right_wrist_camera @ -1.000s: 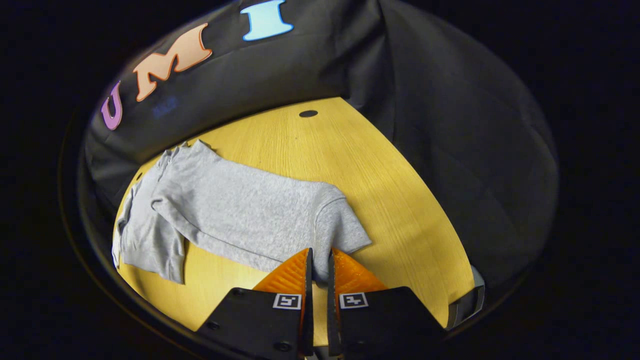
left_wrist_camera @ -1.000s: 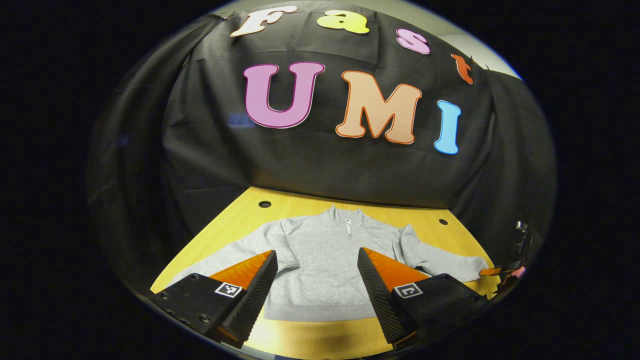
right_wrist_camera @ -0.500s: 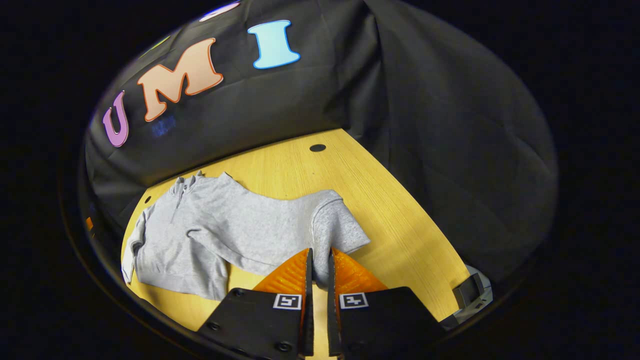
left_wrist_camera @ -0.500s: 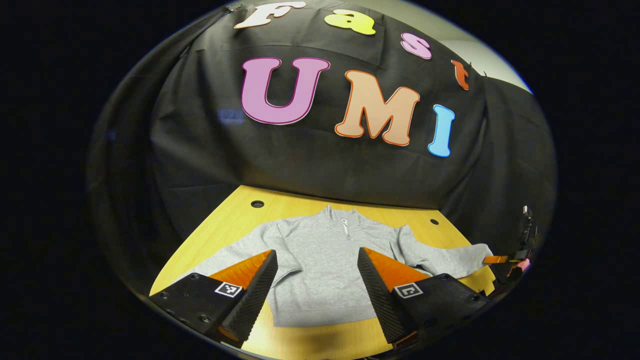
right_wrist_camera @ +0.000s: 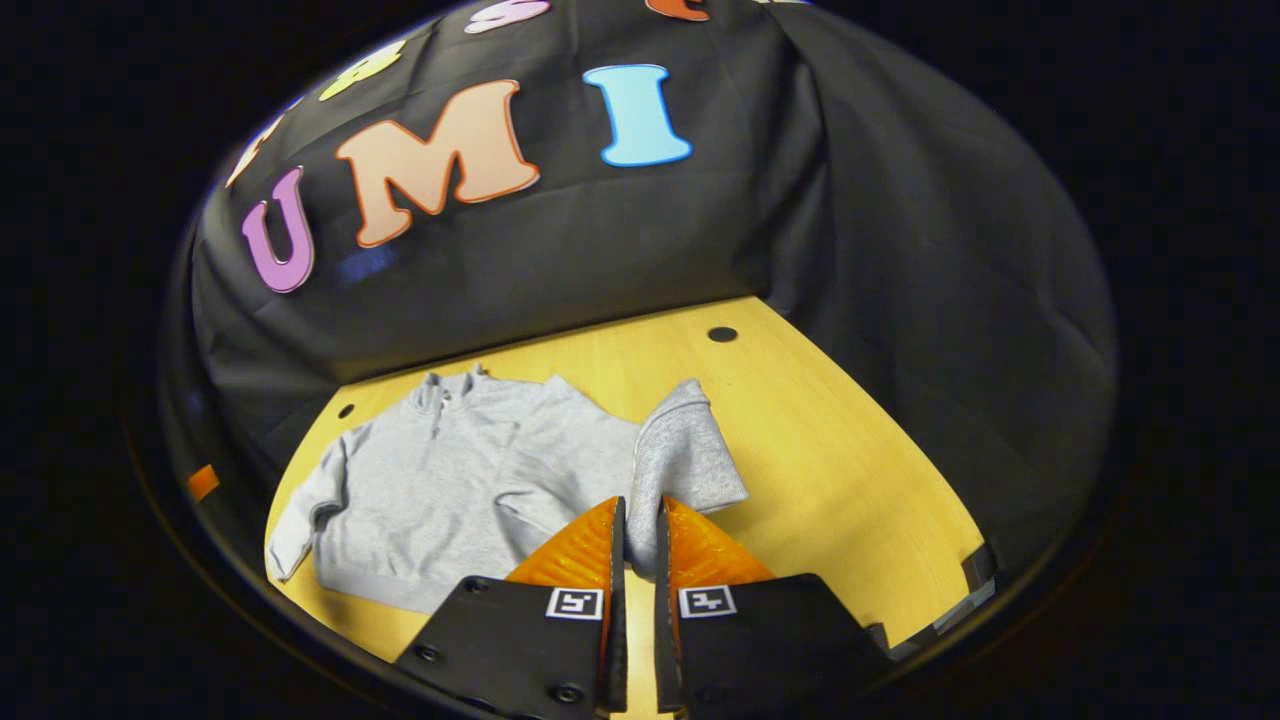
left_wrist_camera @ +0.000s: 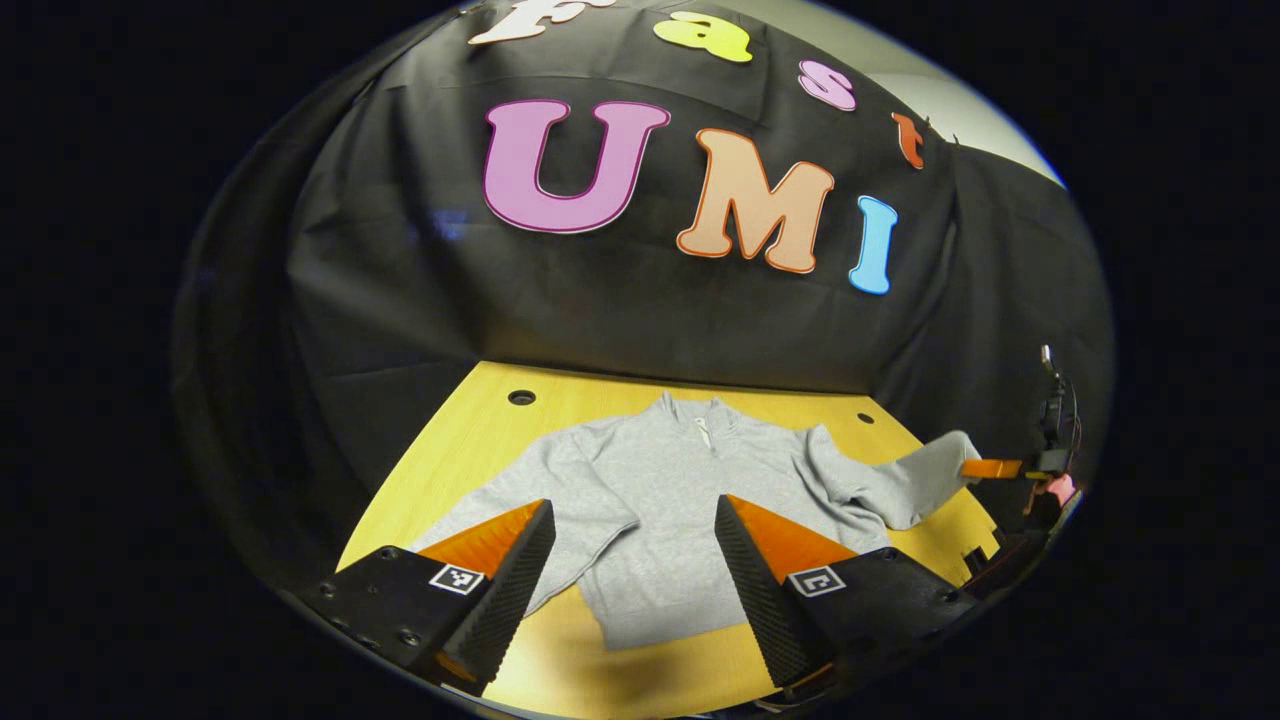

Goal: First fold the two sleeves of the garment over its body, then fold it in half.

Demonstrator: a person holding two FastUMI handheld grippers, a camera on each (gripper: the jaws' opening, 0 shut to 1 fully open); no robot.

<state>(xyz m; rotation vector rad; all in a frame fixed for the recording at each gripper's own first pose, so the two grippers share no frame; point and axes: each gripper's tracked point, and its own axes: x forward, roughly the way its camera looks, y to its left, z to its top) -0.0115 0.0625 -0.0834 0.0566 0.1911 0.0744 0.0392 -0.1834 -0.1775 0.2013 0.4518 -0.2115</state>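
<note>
Right gripper view puts our right tongs (right_wrist_camera: 637, 525) clamped together on the cuff of the garment's right sleeve (right_wrist_camera: 685, 455), which we hold raised off the tabletop (right_wrist_camera: 830, 450) near its right edge. The grey garment (left_wrist_camera: 660, 500) lies spread face up across the middle of the tabletop, collar toward the far edge. We judge the risk lies in that thin pinch: the cuff could slip out as we carry it across, or the pull could drag the body askew and wrinkle it. Our left tongs (left_wrist_camera: 635, 560) stand wide apart, holding nothing, hovering over the near hem; whether they touch the cloth we cannot tell.
</note>
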